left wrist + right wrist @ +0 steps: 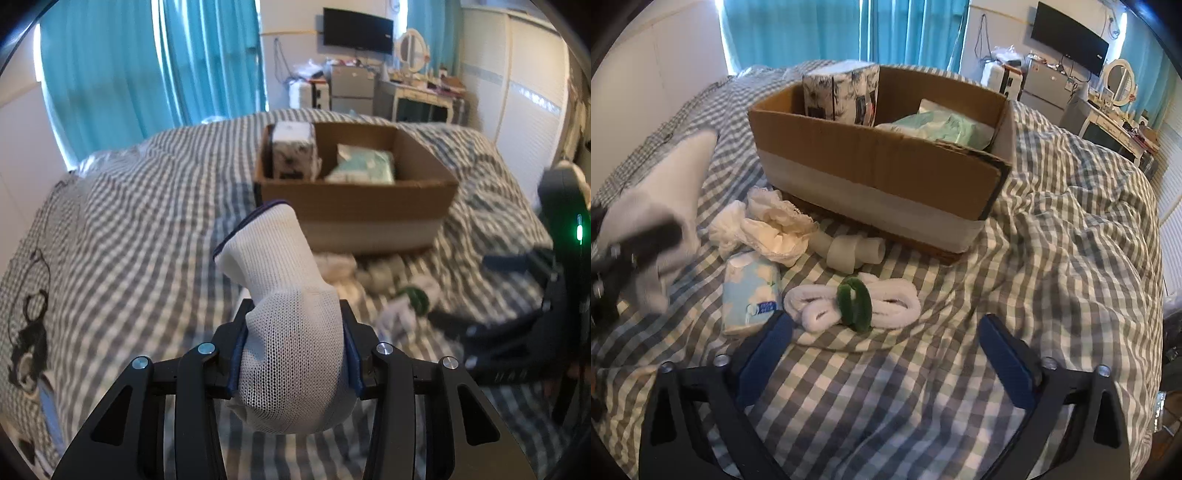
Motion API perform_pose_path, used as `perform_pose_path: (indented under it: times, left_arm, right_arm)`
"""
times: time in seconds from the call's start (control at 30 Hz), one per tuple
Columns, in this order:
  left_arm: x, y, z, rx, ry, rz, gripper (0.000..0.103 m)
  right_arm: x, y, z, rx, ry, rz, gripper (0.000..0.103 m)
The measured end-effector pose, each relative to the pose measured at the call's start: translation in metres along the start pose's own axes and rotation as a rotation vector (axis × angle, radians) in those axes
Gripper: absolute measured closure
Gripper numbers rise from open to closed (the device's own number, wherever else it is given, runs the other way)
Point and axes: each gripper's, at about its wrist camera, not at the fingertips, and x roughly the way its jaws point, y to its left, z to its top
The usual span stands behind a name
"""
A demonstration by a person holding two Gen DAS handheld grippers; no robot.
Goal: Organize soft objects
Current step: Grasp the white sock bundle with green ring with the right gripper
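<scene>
My left gripper [295, 314] is shut on a white knit glove [284, 273] with a dark blue cuff, held above the checked bedspread [129, 221]. The cuff end sticks up toward a cardboard box [354, 199]. My right gripper [886, 325] stands open just above the bedspread, nothing between its blue pads [764, 350]. Just beyond its fingertips lies a white corded bundle [897, 295] wrapped by a green band [854, 301]. A light blue tissue pack [751, 291], a crumpled white cloth [764, 229] and a knotted white roll [849, 253] lie before the box [871, 166].
Inside the box stand a patterned tissue box [842, 96] and a mint green pack [942, 127]. Turquoise curtains [122, 66] hang behind the bed. A desk with a mirror [413, 48] and a wall screen [358, 31] stand at the far end.
</scene>
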Motion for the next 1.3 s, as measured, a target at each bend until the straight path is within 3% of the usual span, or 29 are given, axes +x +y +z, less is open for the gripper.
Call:
perform_pose_path:
  times: [0.1,0.23,0.3,0.5,0.57,0.77,1.03,1.3]
  left_arm:
    - [0.016,0.005,0.012,0.000,0.003,0.019,0.061]
    - [0.033,0.007,0.014,0.002,0.017,0.019,0.061]
    - [0.038,0.007,0.011,0.004,0.028,0.013,0.061]
    - [0.054,0.009,-0.001,0.002,0.072,0.010,0.061]
    - [0.053,0.009,-0.001,0.000,0.070,0.009,0.061]
    - [0.040,0.006,0.000,0.007,0.051,0.007,0.061]
    - [0.003,-0.006,0.011,0.022,-0.017,-0.009,0.061]
    - [-0.019,-0.015,0.046,0.035,-0.077,-0.031,0.061]
  right_arm:
    - [0.015,0.001,0.010,0.002,0.028,0.014,0.017]
    - [0.043,0.004,0.017,-0.017,0.095,0.033,0.042]
    - [0.055,0.004,0.016,-0.004,0.121,0.074,0.049]
    - [0.060,0.010,0.010,-0.036,0.127,0.101,0.073]
    - [0.057,0.011,0.010,-0.041,0.111,0.110,0.086]
    - [0.031,0.011,0.003,-0.053,0.047,0.115,0.093]
    - [-0.027,0.001,0.009,-0.073,-0.067,0.094,0.093]
    - [-0.090,-0.016,0.055,-0.104,-0.220,0.055,0.093]
